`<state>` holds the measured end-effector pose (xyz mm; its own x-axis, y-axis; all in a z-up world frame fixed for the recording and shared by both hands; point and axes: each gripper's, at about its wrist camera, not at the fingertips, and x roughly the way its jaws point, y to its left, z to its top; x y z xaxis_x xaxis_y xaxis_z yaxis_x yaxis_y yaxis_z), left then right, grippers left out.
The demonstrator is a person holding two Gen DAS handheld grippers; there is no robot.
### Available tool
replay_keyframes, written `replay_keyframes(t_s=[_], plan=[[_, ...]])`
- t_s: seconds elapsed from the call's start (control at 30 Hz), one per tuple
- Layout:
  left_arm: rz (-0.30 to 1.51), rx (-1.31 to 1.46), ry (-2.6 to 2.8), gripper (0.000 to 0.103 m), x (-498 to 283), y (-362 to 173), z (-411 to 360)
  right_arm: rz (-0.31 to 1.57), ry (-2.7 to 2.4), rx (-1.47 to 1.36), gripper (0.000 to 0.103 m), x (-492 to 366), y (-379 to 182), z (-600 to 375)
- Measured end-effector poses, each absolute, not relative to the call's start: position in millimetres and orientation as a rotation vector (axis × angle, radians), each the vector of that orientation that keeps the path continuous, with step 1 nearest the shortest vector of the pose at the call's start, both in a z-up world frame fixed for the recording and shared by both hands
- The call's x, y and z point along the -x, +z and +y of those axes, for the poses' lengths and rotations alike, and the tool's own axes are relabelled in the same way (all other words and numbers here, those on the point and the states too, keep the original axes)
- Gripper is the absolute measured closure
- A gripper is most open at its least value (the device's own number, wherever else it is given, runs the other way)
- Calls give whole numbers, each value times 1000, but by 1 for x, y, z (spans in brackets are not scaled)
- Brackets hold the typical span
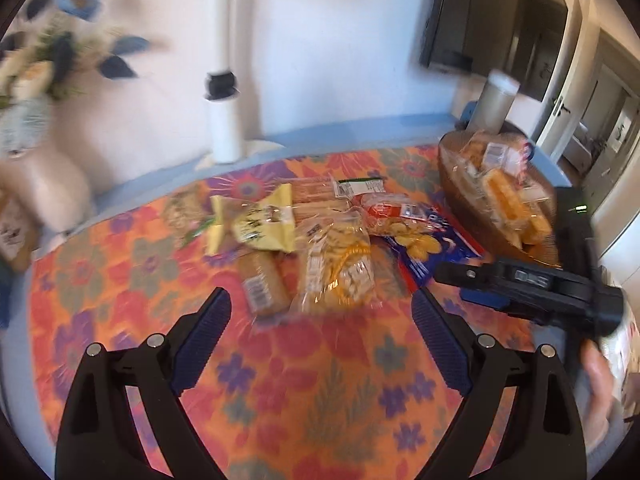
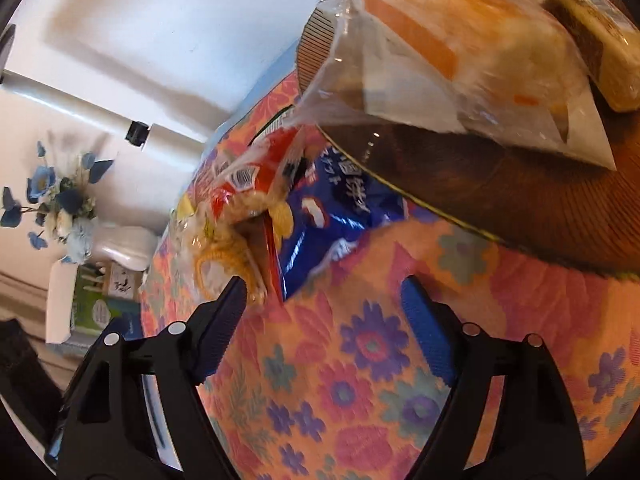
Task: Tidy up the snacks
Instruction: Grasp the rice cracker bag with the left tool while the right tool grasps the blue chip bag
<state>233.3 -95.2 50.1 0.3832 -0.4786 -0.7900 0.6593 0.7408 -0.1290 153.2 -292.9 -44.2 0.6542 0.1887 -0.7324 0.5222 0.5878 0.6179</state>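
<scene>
My left gripper [image 1: 320,312] has its jaws spread wide and empty above the flowered surface [image 1: 280,392], with nothing between the blue pads [image 1: 204,340]. Just beyond their tips lies the pile of snacks [image 1: 320,240]: a clear bag of round biscuits [image 1: 340,272] straight ahead, a small tan bar [image 1: 262,284] just left of it, a yellow packet [image 1: 264,226] farther back, and a blue bag [image 1: 428,248] to the right, partly under the pile. My right gripper [image 2: 320,300] also stands open and holds nothing; only cloth shows between its jaws. The red-trimmed clear bag [image 2: 240,208] lies just off its left fingertip, though I cannot tell whether they touch, with the blue bag beneath and behind it. Farther right stands the brown basket [image 2: 500,200], already holding wrapped cakes [image 2: 460,52], one wrapper hanging over the rim. In the left wrist view, my right gripper hovers between pile and basket.
</scene>
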Motion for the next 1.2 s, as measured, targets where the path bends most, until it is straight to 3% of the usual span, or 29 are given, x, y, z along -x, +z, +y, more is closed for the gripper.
replay_keyframes(t_s=[0.33,0.47,0.5,0.53,0.57,0.7,1.03,1.17,1.2], plan=[[1011,-263,-763,16,-266,-11,-146,850,-392,-769,22,-192,-41,-270],[1010,-274,-766,18,-269,-19,-151,830,-463,-701,31,-194,-41,-261],[1011,-274,-768,21,-269,-20,-152,823,-458,-691,39,-194,-41,-260],[1020,-285,-766,35,-269,-23,-153,814,-430,-689,44,-193,-40,-259],[1028,-290,-771,41,-270,-25,-156,819,-423,-681,56,-192,-40,-258],[996,-294,-752,51,-262,-21,-154,834,-358,-674,60,-183,-41,-257],[1003,-205,-737,52,-204,17,-88,949,104,-435,60,-126,-44,-232],[1027,-109,-640,52,-188,10,-38,1034,209,-337,56,-107,-47,-223],[1024,-96,-619,52,-185,8,-28,1042,216,-338,51,-102,-45,-226]])
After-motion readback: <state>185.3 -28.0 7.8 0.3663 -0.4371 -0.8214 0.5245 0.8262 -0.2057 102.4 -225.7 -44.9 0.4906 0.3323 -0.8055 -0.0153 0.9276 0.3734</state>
